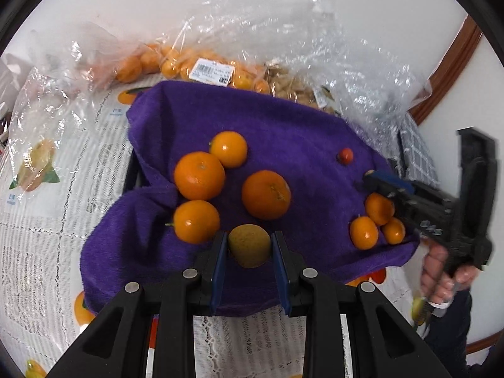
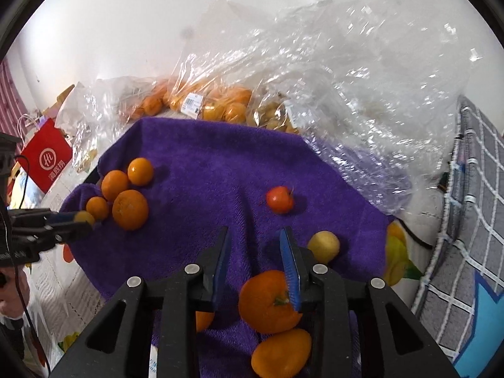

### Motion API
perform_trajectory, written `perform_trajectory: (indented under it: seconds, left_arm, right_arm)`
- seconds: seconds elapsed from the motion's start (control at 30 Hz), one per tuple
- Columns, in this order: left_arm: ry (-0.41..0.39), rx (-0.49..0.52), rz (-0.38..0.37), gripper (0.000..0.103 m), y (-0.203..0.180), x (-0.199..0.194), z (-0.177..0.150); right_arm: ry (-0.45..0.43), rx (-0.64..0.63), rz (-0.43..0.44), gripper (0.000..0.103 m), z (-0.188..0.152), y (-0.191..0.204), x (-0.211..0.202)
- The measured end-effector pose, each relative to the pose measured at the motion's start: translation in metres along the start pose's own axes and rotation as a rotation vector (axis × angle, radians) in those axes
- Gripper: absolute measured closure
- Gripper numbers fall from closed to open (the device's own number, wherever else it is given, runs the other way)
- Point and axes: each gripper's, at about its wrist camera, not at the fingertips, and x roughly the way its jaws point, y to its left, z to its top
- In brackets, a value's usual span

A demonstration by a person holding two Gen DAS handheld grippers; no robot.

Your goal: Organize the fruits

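A purple towel (image 1: 283, 126) (image 2: 204, 157) covers a raised surface. My left gripper (image 1: 249, 242) is shut on a yellow-green fruit (image 1: 249, 245), just above the towel's near edge; it also shows in the right wrist view (image 2: 82, 217). Several oranges (image 1: 266, 194) lie on the towel's left half (image 2: 129, 209). Three small oranges (image 1: 363, 232) lie at its right, beside my right gripper (image 1: 371, 178). My right gripper (image 2: 255, 236) is open and empty above the towel. Oranges (image 2: 267, 302) lie under it. A small red fruit (image 2: 279, 199) (image 1: 345, 155) and a yellow fruit (image 2: 323, 247) lie ahead of it.
Clear plastic bags (image 1: 283, 31) (image 2: 346, 78) of oranges (image 1: 189, 63) and pale fruit (image 1: 289, 86) lie behind the towel by a white wall. A fruit-print tablecloth (image 1: 47, 204) covers the table. A red paper bag (image 2: 44, 157) stands at the left, a grey checked cushion (image 2: 472, 220) at the right.
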Motion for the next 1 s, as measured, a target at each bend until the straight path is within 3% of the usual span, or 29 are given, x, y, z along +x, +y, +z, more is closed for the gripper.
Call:
perform_trajectory:
  seconds: [0.4, 0.5, 0.57, 0.63, 0.77, 0.87, 1.0]
  left_arm:
    - [-0.001, -0.009, 0.051, 0.076, -0.005, 0.012, -0.003]
    - [-0.014, -0.017, 0.047, 0.071, -0.006, 0.01, -0.003]
    - [-0.018, -0.02, 0.052, 0.06, -0.007, 0.004, -0.005]
    - [-0.031, -0.018, 0.052, 0.055, -0.01, -0.006, -0.006]
    - [-0.084, -0.011, 0.039, 0.047, -0.014, -0.037, -0.017]
    - [-0.13, 0.015, 0.07, 0.039, -0.018, -0.06, -0.029]
    - [-0.169, 0.052, 0.095, 0.033, -0.025, -0.091, -0.049]
  right_arm:
    - [-0.089, 0.052, -0.071, 0.066, -0.026, 0.003, -0.065]
    - [-0.093, 0.069, -0.107, 0.064, -0.035, 0.004, -0.077]
    - [-0.082, 0.09, -0.122, 0.064, -0.04, 0.004, -0.085]
    - [-0.079, 0.105, -0.138, 0.064, -0.045, 0.006, -0.092]
    - [-0.086, 0.136, -0.19, 0.064, -0.058, 0.016, -0.119]
    - [-0.104, 0.164, -0.196, 0.057, -0.068, 0.026, -0.14]
    - [-0.117, 0.193, -0.21, 0.056, -0.081, 0.037, -0.168]
